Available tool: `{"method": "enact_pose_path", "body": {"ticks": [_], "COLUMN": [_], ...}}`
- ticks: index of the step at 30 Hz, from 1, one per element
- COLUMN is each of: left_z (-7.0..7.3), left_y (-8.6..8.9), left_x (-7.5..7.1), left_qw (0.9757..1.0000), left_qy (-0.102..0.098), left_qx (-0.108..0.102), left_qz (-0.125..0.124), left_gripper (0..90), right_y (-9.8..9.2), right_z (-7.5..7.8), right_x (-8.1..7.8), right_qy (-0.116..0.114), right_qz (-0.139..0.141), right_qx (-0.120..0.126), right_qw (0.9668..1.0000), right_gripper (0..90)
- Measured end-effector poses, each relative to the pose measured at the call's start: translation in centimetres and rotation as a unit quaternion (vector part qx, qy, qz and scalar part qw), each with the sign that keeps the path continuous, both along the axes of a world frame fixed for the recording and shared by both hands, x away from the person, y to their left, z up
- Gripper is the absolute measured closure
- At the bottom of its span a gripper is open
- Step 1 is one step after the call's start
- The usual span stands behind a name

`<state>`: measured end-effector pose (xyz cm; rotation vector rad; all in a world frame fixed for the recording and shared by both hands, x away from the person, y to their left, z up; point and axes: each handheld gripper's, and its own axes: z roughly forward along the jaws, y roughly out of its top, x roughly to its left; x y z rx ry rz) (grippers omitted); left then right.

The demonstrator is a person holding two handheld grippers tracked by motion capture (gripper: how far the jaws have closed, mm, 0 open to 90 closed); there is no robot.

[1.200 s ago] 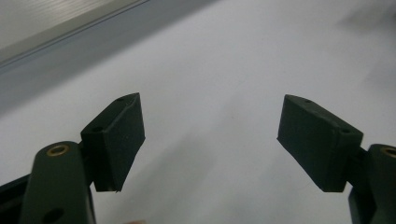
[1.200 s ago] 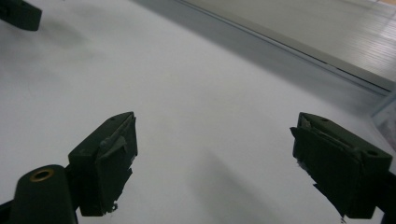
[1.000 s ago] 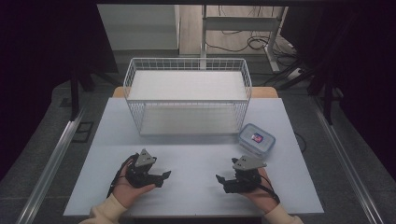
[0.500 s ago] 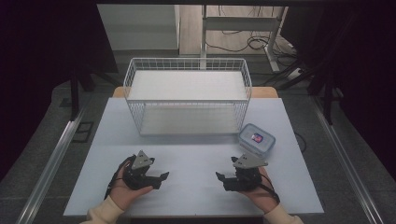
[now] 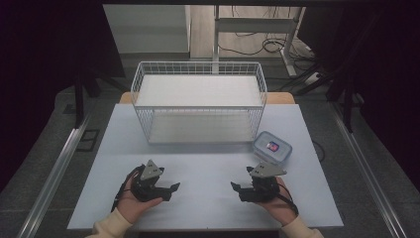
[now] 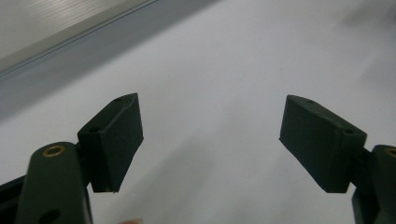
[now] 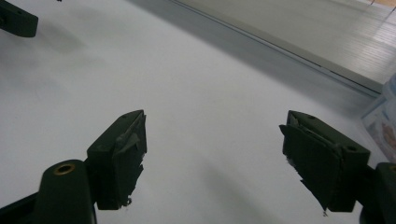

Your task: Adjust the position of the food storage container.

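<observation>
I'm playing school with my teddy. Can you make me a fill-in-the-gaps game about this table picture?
1. The wire basket is coloured ____.
2. The small box with a clear lid sits to the ____ of the basket.
3. The left tongs and right tongs are both ____, with nothing between them.
4. The hands rest on a ____.

Missing words: white; right; open; table

The small clear lidded container [image 5: 272,147] sits flat on the white table [image 5: 208,168], toward the right side, just off the near right corner of the wire basket [image 5: 198,101]. It is rectangular with rounded corners, its lid on and a pink and dark item showing through the top. It lies apart from the right gripper [image 5: 236,187], which is nearer, and stands untouched.
</observation>
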<state>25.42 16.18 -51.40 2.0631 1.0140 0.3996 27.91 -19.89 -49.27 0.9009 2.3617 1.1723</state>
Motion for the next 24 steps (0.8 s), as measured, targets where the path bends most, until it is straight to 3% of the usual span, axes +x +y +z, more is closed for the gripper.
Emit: {"method": "enact_pose_path", "body": {"ticks": [9, 16, 18, 24], "left_z": [-0.1, -0.1, -0.1, 0.0], "left_y": [0.0, 0.4, 0.3, 0.4], "left_x": [0.1, 0.1, 0.1, 0.2], "left_qw": [1.0000, 0.9998, 0.9998, 0.9999], "left_qy": [0.003, 0.008, 0.009, 0.009], "left_qx": [-0.002, -0.016, -0.015, -0.011], "left_qz": [-0.003, -0.003, -0.005, -0.006], "left_gripper": [20.5, 20.6, 20.6, 20.6], "right_y": [-0.5, -1.7, -2.6, -4.4], "right_z": [2.2, 4.7, 6.5, 8.2], "right_x": [0.6, 2.7, 4.2, 6.4], "right_qy": [0.001, 0.006, 0.005, 0.013], "right_qz": [0.011, -0.003, -0.019, -0.046], "right_qx": [-0.020, -0.045, -0.051, -0.043], "right_qw": [0.9997, 0.9989, 0.9985, 0.9979], "right_gripper": [26.2, 28.1, 28.1, 28.4]}}
